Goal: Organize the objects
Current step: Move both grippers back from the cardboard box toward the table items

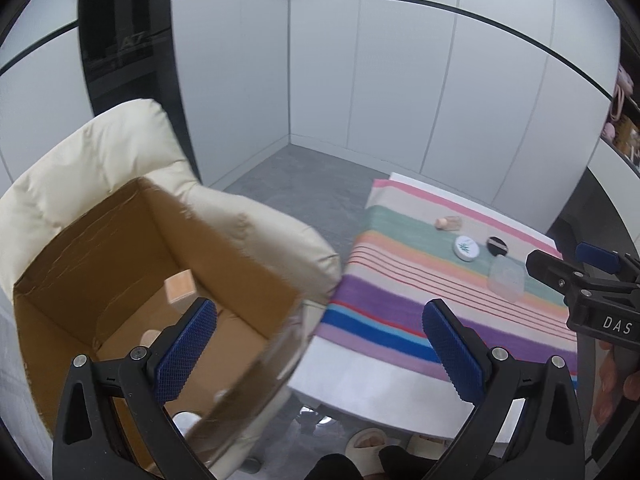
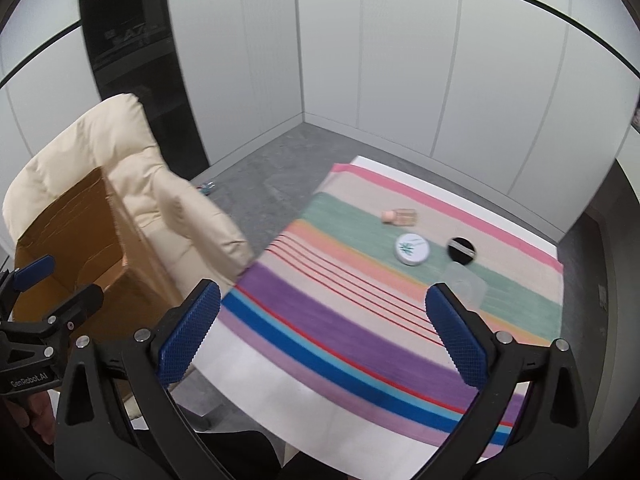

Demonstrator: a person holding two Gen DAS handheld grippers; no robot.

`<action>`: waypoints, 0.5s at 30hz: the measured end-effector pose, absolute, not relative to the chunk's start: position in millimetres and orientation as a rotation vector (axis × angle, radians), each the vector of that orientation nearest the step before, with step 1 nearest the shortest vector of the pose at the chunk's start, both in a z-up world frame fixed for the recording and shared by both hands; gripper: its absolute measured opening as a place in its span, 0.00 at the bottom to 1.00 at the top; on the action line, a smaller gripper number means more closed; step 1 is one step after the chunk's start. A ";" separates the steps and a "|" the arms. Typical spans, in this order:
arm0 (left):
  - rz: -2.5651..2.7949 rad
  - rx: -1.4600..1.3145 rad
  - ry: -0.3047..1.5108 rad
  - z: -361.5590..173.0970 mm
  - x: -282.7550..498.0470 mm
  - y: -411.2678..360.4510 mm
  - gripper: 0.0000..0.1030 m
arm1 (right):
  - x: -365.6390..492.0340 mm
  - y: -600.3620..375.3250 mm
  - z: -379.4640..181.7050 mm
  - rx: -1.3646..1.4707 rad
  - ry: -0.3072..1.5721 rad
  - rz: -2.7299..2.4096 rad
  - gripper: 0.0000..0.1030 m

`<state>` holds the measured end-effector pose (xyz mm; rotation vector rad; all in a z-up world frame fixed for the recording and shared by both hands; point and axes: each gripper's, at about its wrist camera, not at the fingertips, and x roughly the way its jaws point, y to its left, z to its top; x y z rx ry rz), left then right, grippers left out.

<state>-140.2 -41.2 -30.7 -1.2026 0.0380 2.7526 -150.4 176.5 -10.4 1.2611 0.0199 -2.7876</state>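
Left wrist view, from left to right: an open cardboard box point(image 1: 132, 264) fills the lower left of the frame, resting on a cream padded armchair point(image 1: 100, 148); a small peach-coloured square item point(image 1: 180, 286) lies on its floor, with pale rounded objects, too blurred to identify, nearer the lower edge. The left gripper point(image 1: 320, 344) occupies the bottom centre, its blue-padded fingers spread wide and holding nothing, one finger over the box and the other over the striped cloth point(image 1: 400, 280) covering the white table point(image 1: 360, 388). At centre right on the cloth lie a small peach-capped bottle point(image 1: 448, 223) on its side, a white round tin point(image 1: 466, 247) with a green leaf print, a black round compact point(image 1: 497, 244) just beside it, and a clear plastic container point(image 1: 507, 278) below these. The right gripper point(image 1: 568, 264) enters at the right edge; its opening cannot be judged here. Right wrist view, same order: the left gripper point(image 2: 48, 300) at the left edge before the box point(image 2: 80, 248) and armchair point(image 2: 132, 176); the right gripper point(image 2: 322, 332) at bottom centre, fingers wide apart and empty, above the cloth point(image 2: 320, 320); then bottle point(image 2: 400, 216), tin point(image 2: 413, 249), compact point(image 2: 461, 252) and clear container point(image 2: 466, 280), partly behind one blue pad, at centre right.
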 end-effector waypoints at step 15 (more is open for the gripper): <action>2.560 -1.354 0.038 -63.0 -160.8 35.9 1.00 | -134.2 273.9 -42.2 1.475 -0.102 -2.835 1.00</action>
